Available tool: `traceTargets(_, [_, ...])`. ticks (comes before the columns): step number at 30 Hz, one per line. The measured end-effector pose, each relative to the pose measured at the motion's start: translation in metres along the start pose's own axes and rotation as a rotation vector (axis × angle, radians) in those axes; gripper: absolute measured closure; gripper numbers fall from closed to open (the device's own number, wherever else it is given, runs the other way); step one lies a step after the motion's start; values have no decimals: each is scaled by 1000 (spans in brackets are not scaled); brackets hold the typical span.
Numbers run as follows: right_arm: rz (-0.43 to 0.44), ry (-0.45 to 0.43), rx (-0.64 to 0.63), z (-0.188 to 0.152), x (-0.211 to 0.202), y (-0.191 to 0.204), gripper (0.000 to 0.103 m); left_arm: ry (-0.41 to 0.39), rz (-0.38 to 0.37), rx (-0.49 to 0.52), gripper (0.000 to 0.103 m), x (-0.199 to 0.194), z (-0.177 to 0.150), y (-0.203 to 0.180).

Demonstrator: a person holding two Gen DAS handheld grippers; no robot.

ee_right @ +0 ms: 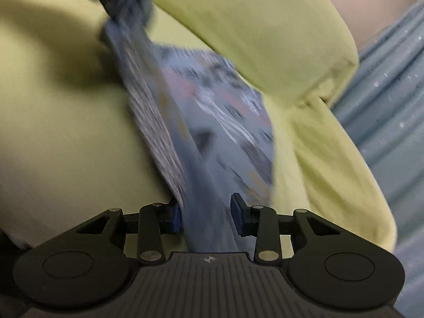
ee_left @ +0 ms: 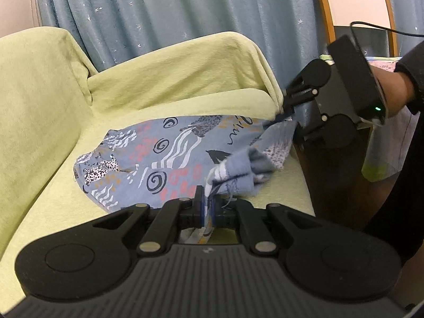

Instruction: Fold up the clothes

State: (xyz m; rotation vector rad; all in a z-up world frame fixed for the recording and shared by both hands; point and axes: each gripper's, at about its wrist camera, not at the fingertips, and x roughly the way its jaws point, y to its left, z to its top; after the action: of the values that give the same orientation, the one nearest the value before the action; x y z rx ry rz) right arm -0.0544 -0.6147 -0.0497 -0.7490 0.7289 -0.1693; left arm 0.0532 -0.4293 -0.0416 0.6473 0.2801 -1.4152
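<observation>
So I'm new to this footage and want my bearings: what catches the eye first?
The blue patterned cloth, spread on the yellow-green sofa, stands out most. The left gripper is pinched shut on its near frayed corner, and the right gripper grips the far corner by the armrest. Behind hangs a blue-grey starred curtain.

garment (ee_left: 169, 153): I see thin matt woven cloth, frayed threads at its edge | sofa cover (ee_left: 47, 122): soft matt napped fabric | curtain (ee_left: 185, 13): faintly sheened cloth | left gripper (ee_left: 208, 208): I read matt black plastic, ribbed body, dull metal pins
</observation>
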Motion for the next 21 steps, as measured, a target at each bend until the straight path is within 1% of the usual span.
traceTargets(1, [-6,18,1,-4,3,-5,82,-4,-1,5,101,-2,0,-1])
traceTargets(2, [6,34,3,-6,7,-8,95,-5,2,14,101,-5,0,-3])
traceTargets(3, [17,49,5,-8,10,-11,102,-6,5,25,101,-9,-1,-4])
traceTargets(4, [28,61,5,-10,11,-12,102,-5,4,31,101,-17,-2,-5])
traceTargets(6, [45,47,-7,-6,-2,-11,102,-3,0,42,102,-31,-4,-6])
traceTargets(9, [87,10,-7,4,-38,-9,102,-6,-24,16,102,-69,-13,-5])
traceTargets(12, [175,-15,-5,14,-82,-4,102,2,-58,-10,102,-107,-21,-7])
traceTargets(14, [256,-18,-2,19,-109,-1,102,9,-72,-34,102,-121,-21,-3])
traceTargets(17, [332,3,44,34,-104,-22,102,14,-69,-104,101,-116,-17,15])
traceTargets(21, [433,32,105,52,-98,-51,102,48,-57,-281,101,-71,-11,57])
